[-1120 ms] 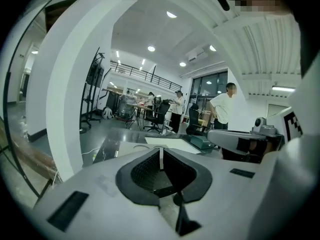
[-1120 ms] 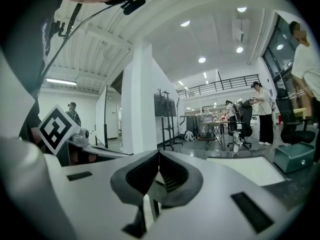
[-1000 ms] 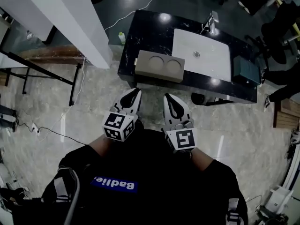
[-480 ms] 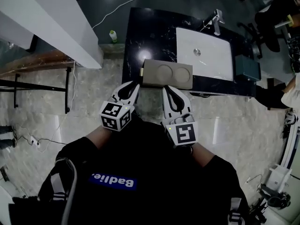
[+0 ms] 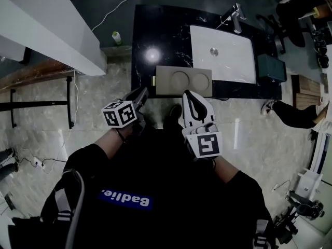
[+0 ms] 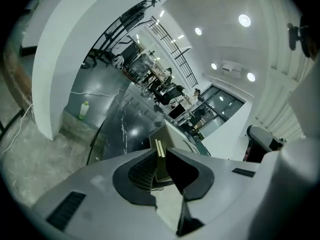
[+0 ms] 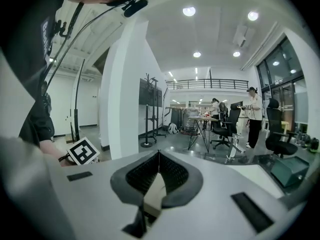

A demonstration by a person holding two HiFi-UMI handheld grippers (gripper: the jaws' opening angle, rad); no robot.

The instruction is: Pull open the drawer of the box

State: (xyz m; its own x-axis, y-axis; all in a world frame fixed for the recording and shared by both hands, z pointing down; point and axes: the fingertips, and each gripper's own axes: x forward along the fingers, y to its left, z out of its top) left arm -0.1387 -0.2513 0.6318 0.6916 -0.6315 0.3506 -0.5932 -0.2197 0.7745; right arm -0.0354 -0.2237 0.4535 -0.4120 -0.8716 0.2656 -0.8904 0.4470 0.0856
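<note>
We stand on one pale marbled floor (image 5: 88, 108) facing one black worktop (image 5: 161, 30) with one white sink (image 5: 228, 61). One grey box (image 5: 184, 81) sits at the worktop's near edge. Two tools are near it: the left tool (image 5: 140, 93) is released and slightly parted, the right tool (image 5: 190, 95) clenched on nothing.

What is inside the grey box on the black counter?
Nothing inside shows: the box is closed. You only see two round dents on top and a gold handle at one end.
</note>
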